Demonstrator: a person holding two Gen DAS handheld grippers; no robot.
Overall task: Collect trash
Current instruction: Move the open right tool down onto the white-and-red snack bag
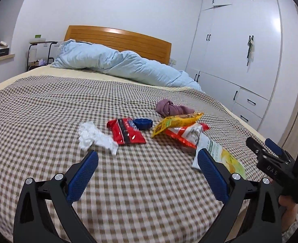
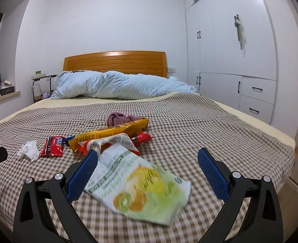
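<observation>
Trash lies on the checked bedspread [image 1: 47, 105]. A crumpled white tissue [image 1: 94, 136] and a red wrapper [image 1: 126, 130] sit ahead of my open left gripper [image 1: 147, 156], which hovers short of them with nothing between its fingers. Right of these lie a blue cap [image 1: 142, 123], a yellow wrapper [image 1: 175, 121] and a red-and-white packet [image 1: 187, 134]. A white-and-green fruit wrapper [image 2: 140, 186] lies flat between the fingers of my open right gripper [image 2: 147, 156], nearer its left finger. The same wrapper [image 1: 223, 156] shows in the left wrist view, with the right gripper [image 1: 266, 145] beyond it.
A purple cloth bundle [image 1: 171, 107] rests behind the wrappers. A light blue duvet [image 1: 116, 62] is heaped by the wooden headboard [image 1: 118, 38]. White wardrobes [image 1: 240, 50] line the right wall. The bed's right edge [image 2: 270, 133] drops off close by. A hand [image 1: 288, 206] holds the right gripper.
</observation>
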